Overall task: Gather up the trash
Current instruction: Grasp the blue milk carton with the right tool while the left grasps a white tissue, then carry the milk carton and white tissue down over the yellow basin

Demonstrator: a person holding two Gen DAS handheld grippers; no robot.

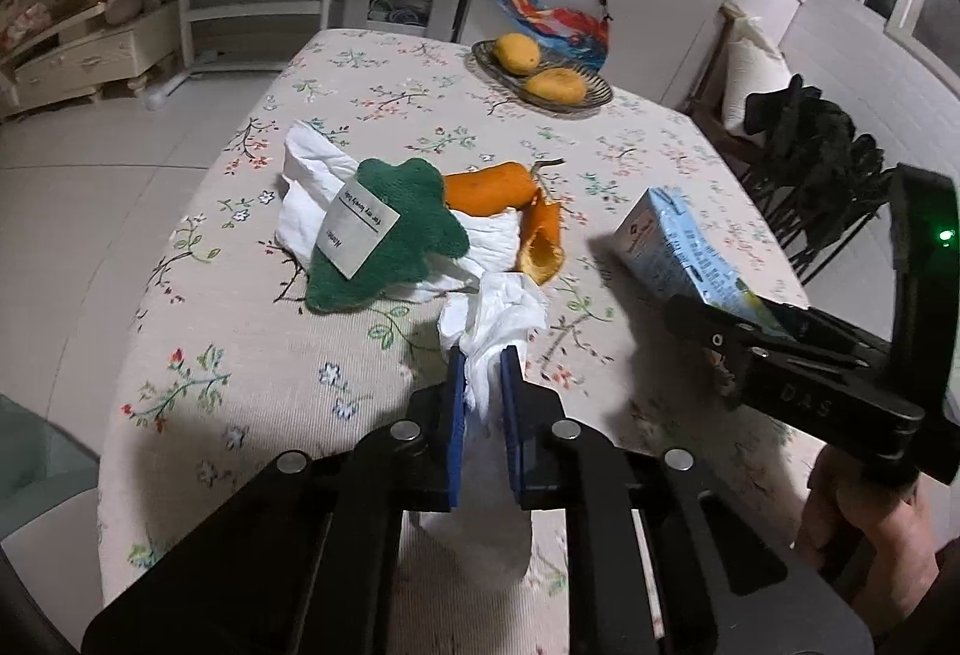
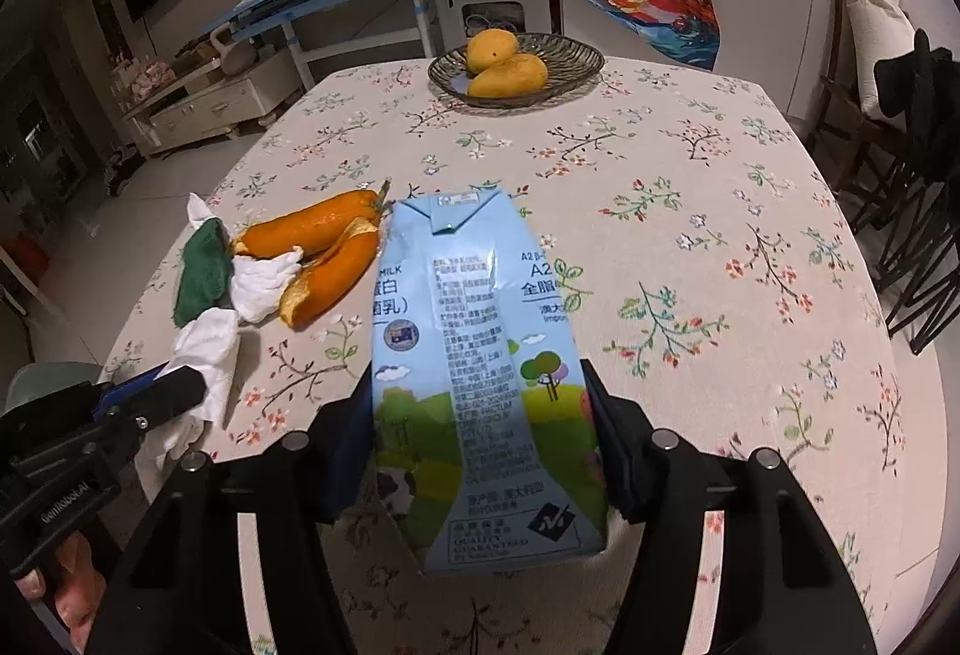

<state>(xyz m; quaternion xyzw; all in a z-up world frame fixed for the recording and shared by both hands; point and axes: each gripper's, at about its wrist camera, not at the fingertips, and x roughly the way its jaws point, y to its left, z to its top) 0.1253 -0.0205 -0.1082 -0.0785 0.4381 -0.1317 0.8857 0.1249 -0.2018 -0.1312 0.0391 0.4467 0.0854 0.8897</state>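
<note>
Floral tablecloth (image 2: 690,211), trash spread across it.
Left gripper (image 1: 483,385) pinches a tissue (image 1: 498,319); beyond its fingers lie orange peel (image 1: 510,211) and green cloth (image 1: 390,235). Right gripper (image 2: 483,415) clamps the milk carton (image 2: 480,355).

left wrist: close, angled down over table (image 1: 252,355) | right wrist: same | shared: fruit bowl (image 1: 543,76)
</note>
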